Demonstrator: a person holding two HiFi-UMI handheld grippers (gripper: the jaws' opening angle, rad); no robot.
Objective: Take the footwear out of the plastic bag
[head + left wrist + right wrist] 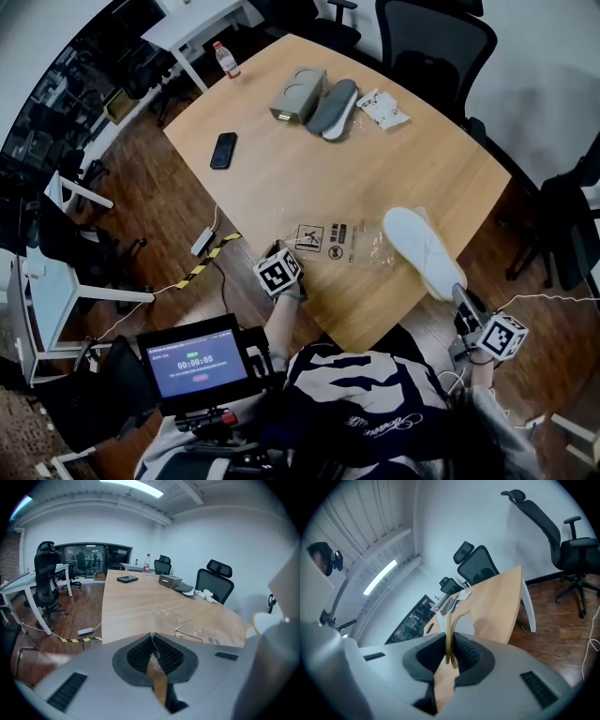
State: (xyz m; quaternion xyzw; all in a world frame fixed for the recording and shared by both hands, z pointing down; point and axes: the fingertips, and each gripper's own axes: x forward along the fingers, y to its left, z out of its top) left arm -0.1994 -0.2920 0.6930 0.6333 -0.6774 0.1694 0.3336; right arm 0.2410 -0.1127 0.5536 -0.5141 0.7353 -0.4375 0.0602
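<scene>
A clear plastic bag [349, 240] with printed warning signs lies flat near the table's front edge. My left gripper [298, 255] is shut on the bag's near edge, and in the left gripper view the thin film [154, 634] rises from between the closed pads. A white slipper [422, 251] sits at the bag's right end, tilted over the table's edge. My right gripper [460, 296] is shut on the slipper's heel end. In the right gripper view the slipper's thin pale-yellow edge [450, 641] stands pinched between the pads.
At the far side of the wooden table [281, 187] lie a grey pair of slippers [333, 108], a grey pack [298, 92], a white packet [382, 108], a black phone [223, 150] and a bottle [226, 59]. Office chairs [436, 42] ring the table. A monitor [197, 362] sits near my body.
</scene>
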